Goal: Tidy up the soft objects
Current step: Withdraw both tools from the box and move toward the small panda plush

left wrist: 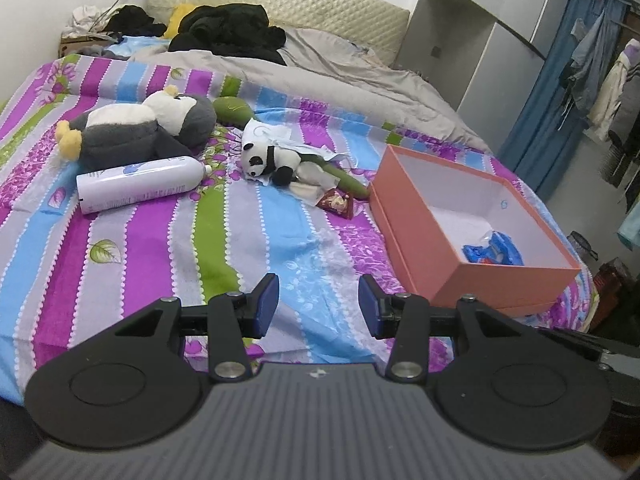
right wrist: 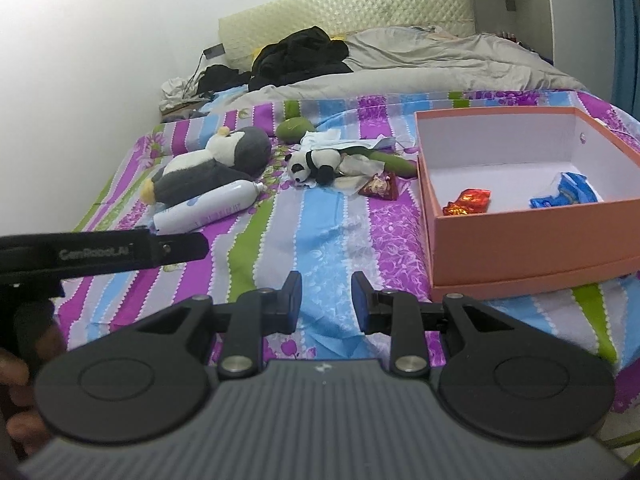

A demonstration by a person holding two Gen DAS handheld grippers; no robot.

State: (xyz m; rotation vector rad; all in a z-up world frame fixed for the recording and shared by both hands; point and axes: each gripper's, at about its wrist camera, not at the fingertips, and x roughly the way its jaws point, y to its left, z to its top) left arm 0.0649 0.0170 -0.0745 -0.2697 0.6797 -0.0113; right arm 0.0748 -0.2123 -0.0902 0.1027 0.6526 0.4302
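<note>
two plush toys lie on the striped bed (left wrist: 168, 248): a grey and white penguin (left wrist: 140, 128) on its side, and right of it a small panda (left wrist: 266, 160) resting on crumpled paper (left wrist: 308, 178). we see a white bottle (left wrist: 140, 184) lying just in front of the penguin, touching it. a green plush (left wrist: 234, 109) sits behind the panda, and a long green piece (left wrist: 348, 180) runs from the panda toward the box (left wrist: 420, 240). a red wrapper (left wrist: 338, 202) lies on the bed between the panda and the box. the pink box stands open to the right, holding a blue packet (right wrist: 568, 194) and a red sweet (right wrist: 468, 202). dark clothes (left wrist: 228, 32) and a grey quilt (left wrist: 360, 68) are heaped near the headboard (left wrist: 280, 4). our left gripper (left wrist: 319, 304) hangs over the near bed, jaws partly open and empty. our right gripper (right wrist: 327, 304) does likewise, its jaws a little narrower, nothing between them.
</note>
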